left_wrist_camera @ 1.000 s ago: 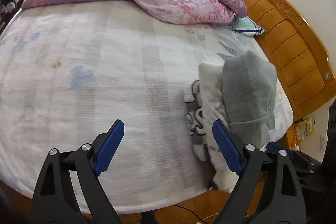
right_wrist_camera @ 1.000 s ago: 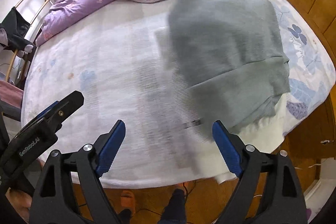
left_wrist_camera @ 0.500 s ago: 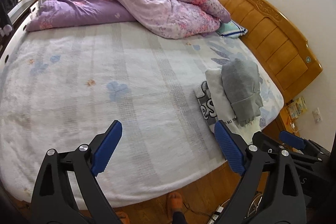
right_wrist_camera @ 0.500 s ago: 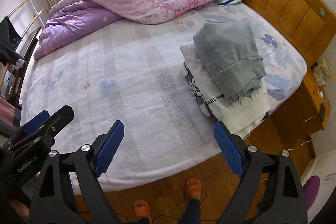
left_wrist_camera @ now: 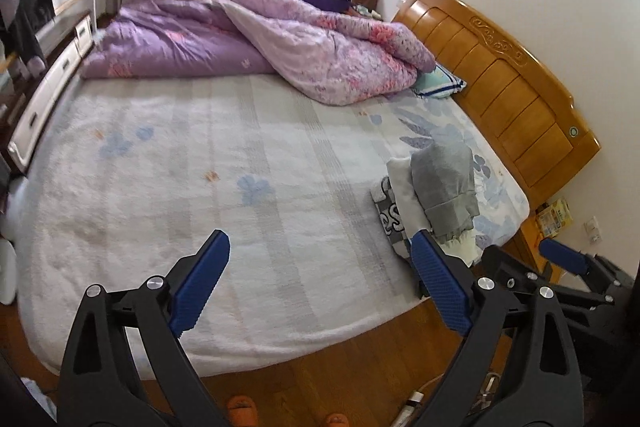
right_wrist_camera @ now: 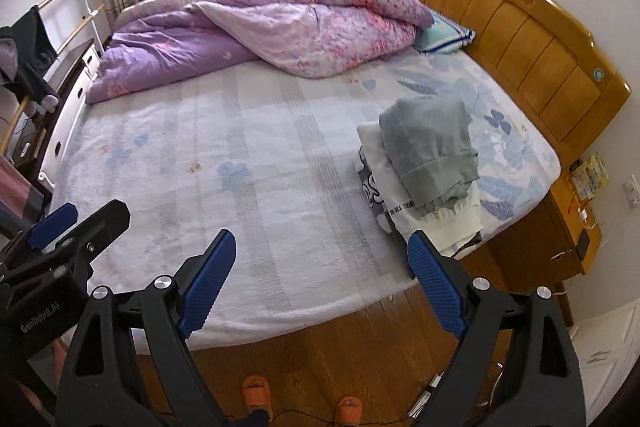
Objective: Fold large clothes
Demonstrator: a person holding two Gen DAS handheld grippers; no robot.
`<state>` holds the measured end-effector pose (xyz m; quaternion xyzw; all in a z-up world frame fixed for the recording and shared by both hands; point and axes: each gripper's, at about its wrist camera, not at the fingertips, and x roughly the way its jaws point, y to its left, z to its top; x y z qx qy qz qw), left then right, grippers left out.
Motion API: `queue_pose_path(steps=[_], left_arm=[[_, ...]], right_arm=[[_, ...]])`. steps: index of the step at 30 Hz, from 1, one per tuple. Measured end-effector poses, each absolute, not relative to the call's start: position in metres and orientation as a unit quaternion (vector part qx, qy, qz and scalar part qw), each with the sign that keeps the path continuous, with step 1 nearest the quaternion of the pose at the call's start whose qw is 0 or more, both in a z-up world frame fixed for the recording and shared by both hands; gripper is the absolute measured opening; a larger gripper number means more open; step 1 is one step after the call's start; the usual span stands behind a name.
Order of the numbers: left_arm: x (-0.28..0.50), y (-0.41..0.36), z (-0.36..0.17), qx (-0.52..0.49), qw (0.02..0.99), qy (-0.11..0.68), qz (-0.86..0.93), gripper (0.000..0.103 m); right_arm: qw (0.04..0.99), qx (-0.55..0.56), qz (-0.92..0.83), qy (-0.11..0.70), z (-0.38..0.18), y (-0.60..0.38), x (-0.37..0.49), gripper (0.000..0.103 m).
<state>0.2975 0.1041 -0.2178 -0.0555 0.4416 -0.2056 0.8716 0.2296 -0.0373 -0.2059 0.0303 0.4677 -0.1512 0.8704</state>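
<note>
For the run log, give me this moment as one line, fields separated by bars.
left gripper: open, empty | right gripper: open, empty | grey garment: folded atop white garment | stack: on bed, near headboard

Bed cover [right_wrist_camera: 248,131]: white-grey with pale stripes and scattered blue flowers, a few small orange marks. Quilt [right_wrist_camera: 280,27]: purple on one face, lilac-pink floral on the other. Folded stack: grey garment [right_wrist_camera: 430,143] on a white garment [right_wrist_camera: 404,195] with dark lettering, over a black-and-white print, possibly cartoon. Pillow [right_wrist_camera: 444,35]: mint with navy stripes. Headboard [right_wrist_camera: 516,23]: honey-orange wood. Left tool [left_wrist_camera: 320,291] and right tool [right_wrist_camera: 320,287]: black frames, blue pads. Slippers [right_wrist_camera: 256,393]: orange.
</note>
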Motion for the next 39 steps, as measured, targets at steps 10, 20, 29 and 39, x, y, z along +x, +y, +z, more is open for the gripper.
queue_pose_path(steps=[10,20,29,39], left_arm=[[0.232,0.124,-0.130,-0.021,0.906,0.380,-0.187,0.096],[0.181,0.142,-0.062,-0.014,0.925,0.342,-0.166,0.096],[0.149,0.157,-0.006,-0.015,0.945,0.301,-0.129,0.097],[0.125,0.169,0.044,-0.012,0.965,0.243,-0.100,0.097]], right_arm=[[0.890,-0.014,-0.133,0.436,-0.132,-0.006,0.184,0.085],[0.911,-0.024,-0.105,0.398,-0.083,0.006,0.138,0.085],[0.935,-0.027,-0.080,0.344,-0.027,0.016,0.107,0.092],[0.957,-0.042,-0.052,0.282,0.015,0.027,0.084,0.095]])
